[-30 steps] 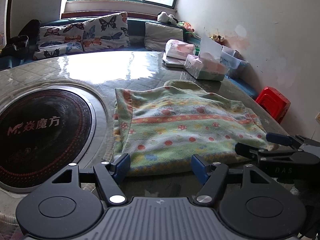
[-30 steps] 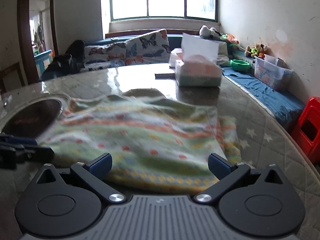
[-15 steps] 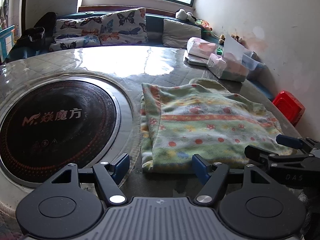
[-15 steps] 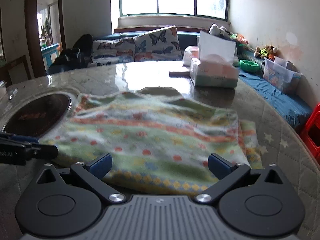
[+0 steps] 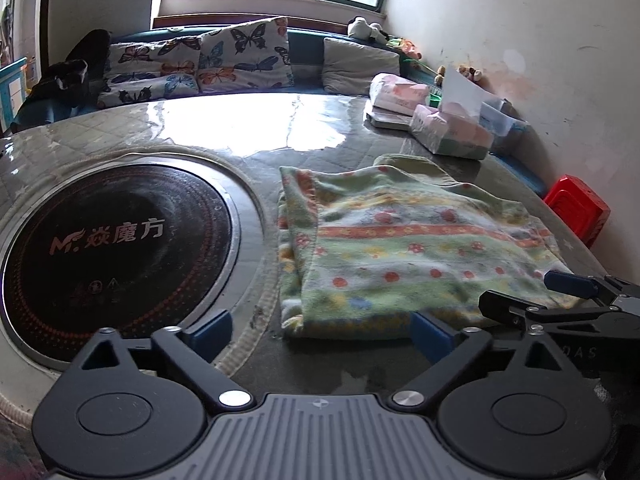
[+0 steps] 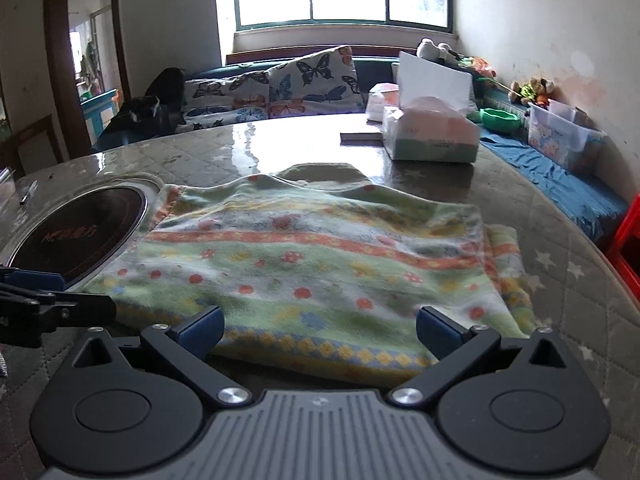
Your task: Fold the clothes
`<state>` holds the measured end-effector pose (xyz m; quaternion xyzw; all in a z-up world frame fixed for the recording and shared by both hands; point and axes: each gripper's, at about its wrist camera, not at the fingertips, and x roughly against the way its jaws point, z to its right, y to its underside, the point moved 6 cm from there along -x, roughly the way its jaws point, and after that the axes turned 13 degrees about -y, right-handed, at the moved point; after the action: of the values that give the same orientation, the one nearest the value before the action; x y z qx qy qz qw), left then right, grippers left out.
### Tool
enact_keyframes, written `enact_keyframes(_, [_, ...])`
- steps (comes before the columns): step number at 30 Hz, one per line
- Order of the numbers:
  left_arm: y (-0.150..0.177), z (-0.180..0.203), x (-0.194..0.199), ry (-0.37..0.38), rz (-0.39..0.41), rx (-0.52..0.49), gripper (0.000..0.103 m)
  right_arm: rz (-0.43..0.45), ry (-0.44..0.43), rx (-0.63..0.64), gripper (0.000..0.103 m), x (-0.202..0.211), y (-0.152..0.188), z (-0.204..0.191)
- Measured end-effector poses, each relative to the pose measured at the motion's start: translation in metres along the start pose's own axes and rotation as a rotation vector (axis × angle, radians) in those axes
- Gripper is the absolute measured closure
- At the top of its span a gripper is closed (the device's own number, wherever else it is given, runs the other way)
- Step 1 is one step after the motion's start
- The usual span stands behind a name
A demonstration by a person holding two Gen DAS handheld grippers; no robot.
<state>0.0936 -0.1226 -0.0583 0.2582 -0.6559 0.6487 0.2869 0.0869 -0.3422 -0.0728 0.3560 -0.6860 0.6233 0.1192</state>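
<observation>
Grey quilted table [image 5: 328, 136] holds green floral fleece garment [image 6: 312, 256], part-folded, beside black round cooktop [image 5: 108, 240]. Left gripper [image 5: 320, 330], right gripper [image 6: 318, 330] both spread wide, empty, at near hem. Risk imo: thick fleece, pinching only top layer, fold skews.

Both wrist cams sit low, close at garment's [image 5: 404, 248] near hem, facing 12 o'clock toward window. Left cam offset to 9, right to 3; both share garment [image 6: 316, 256], counter [image 5: 224, 120].
</observation>
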Motion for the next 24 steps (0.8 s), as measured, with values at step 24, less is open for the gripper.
enact_keyframes(24, [0.019, 0.014, 0.019, 0.05, -0.013, -0.054, 0.0, 0.006, 0.029, -0.09, 0.0, 0.031, 0.026, -0.002])
